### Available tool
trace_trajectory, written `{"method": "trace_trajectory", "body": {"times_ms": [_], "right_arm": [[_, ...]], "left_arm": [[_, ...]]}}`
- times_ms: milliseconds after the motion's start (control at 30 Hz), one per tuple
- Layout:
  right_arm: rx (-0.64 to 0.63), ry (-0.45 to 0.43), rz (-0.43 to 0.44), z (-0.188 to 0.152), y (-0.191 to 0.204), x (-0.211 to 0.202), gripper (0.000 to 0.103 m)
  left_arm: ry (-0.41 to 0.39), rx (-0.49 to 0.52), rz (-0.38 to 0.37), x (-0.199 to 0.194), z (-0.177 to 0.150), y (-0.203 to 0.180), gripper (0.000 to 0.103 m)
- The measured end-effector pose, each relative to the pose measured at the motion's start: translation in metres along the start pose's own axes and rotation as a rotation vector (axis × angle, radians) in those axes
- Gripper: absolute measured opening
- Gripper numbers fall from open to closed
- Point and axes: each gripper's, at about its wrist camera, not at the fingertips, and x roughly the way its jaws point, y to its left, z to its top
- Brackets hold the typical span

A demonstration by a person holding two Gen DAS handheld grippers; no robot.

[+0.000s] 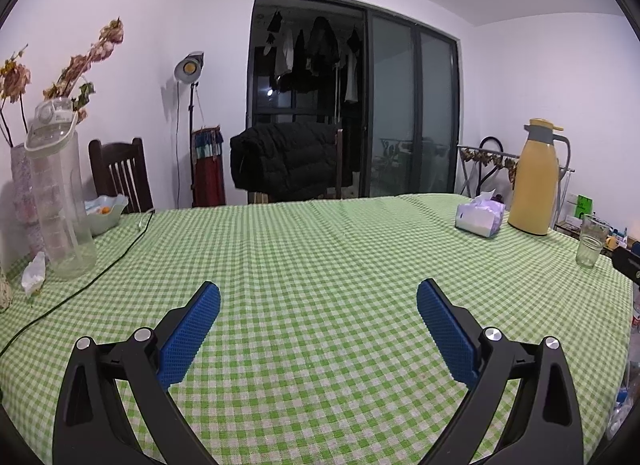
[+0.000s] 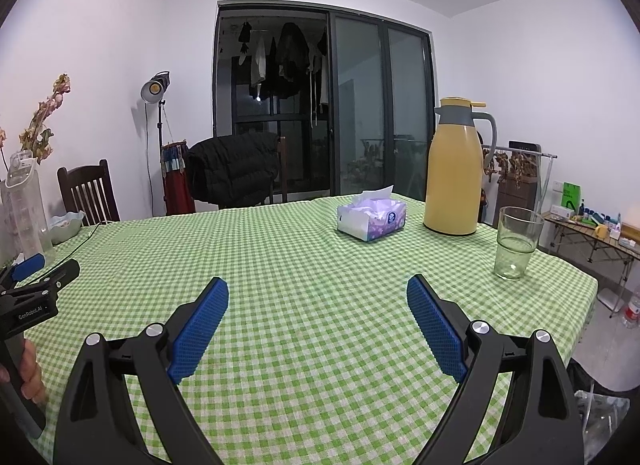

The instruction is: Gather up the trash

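Note:
A crumpled white tissue (image 1: 34, 274) lies on the green checked tablecloth (image 1: 320, 249) at the far left, beside a clear water bottle (image 1: 60, 193). My left gripper (image 1: 318, 297) is open and empty, held over the middle of the table, well right of the tissue. My right gripper (image 2: 318, 293) is open and empty over the cloth (image 2: 304, 249). The left gripper also shows at the left edge of the right wrist view (image 2: 36, 277). The tissue is not seen in the right wrist view.
A tissue box (image 2: 371, 217), yellow thermos (image 2: 456, 169) and drinking glass (image 2: 516, 243) stand at the right. A vase with dried flowers (image 1: 24, 189), a bowl (image 1: 105, 214) and a black cable (image 1: 100, 273) are at the left. Chairs stand behind the table.

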Motion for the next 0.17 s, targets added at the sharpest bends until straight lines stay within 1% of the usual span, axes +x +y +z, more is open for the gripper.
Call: {"method": "trace_trajectory", "body": {"times_ms": [67,100,133,167], "right_arm": [[-0.001,0.011,-0.008,0.007,-0.007,0.008,0.087],[-0.009,0.03,-0.01,0.011,-0.011,0.014,0.087],[-0.024,0.068,-0.018,0.016,-0.017,0.026,0.09],[-0.038,0.11,-0.028,0.02,-0.024,0.039,0.095]], "left_arm": [[0.038,-0.033,-0.009,0.008,0.001,0.007,0.096],[0.053,-0.052,-0.004,0.01,0.0,0.011,0.096],[0.089,-0.079,0.029,0.016,0.002,0.017,0.096],[0.135,-0.099,0.075,0.022,0.006,0.024,0.096]]}}
